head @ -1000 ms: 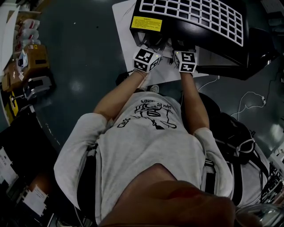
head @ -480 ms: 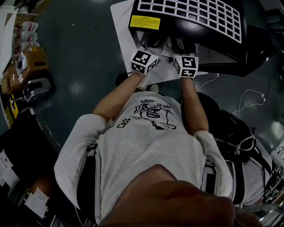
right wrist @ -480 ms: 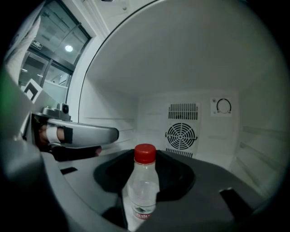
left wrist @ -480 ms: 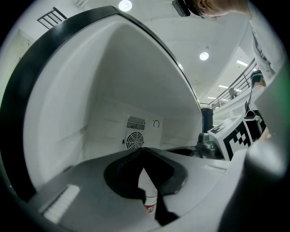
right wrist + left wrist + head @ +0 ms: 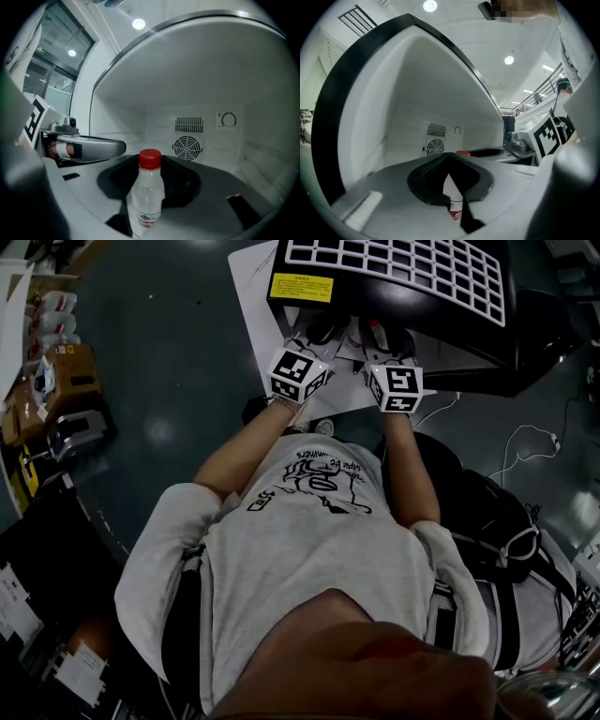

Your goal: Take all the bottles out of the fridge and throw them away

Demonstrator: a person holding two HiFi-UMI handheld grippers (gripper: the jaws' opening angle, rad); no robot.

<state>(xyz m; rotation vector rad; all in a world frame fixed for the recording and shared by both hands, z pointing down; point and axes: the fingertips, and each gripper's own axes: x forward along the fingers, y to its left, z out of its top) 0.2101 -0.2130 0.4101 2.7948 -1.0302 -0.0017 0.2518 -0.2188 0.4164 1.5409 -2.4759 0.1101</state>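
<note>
A small black fridge point(image 5: 412, 296) with a white grid on top stands open in front of me on the floor. Both grippers reach into its white inside. My left gripper point(image 5: 317, 336) is shut on a clear bottle point(image 5: 455, 206) with a red label; its red cap point(image 5: 463, 153) shows just above the jaws. My right gripper point(image 5: 380, 334) is shut on a second clear bottle point(image 5: 147, 194) with a red cap, held upright. In each gripper view the other gripper shows alongside: the right gripper point(image 5: 520, 143) and the left gripper point(image 5: 84, 147).
The fridge's back wall carries a round fan grille point(image 5: 187, 147) and a dial point(image 5: 228, 120). A white sheet point(image 5: 258, 296) lies under the fridge. Cables point(image 5: 525, 451) and a black bag point(image 5: 487, 512) lie at the right, boxes point(image 5: 66, 362) at the left.
Both grippers have drawn back a little toward my body, away from the fridge opening, with the bottles still between their jaws.
</note>
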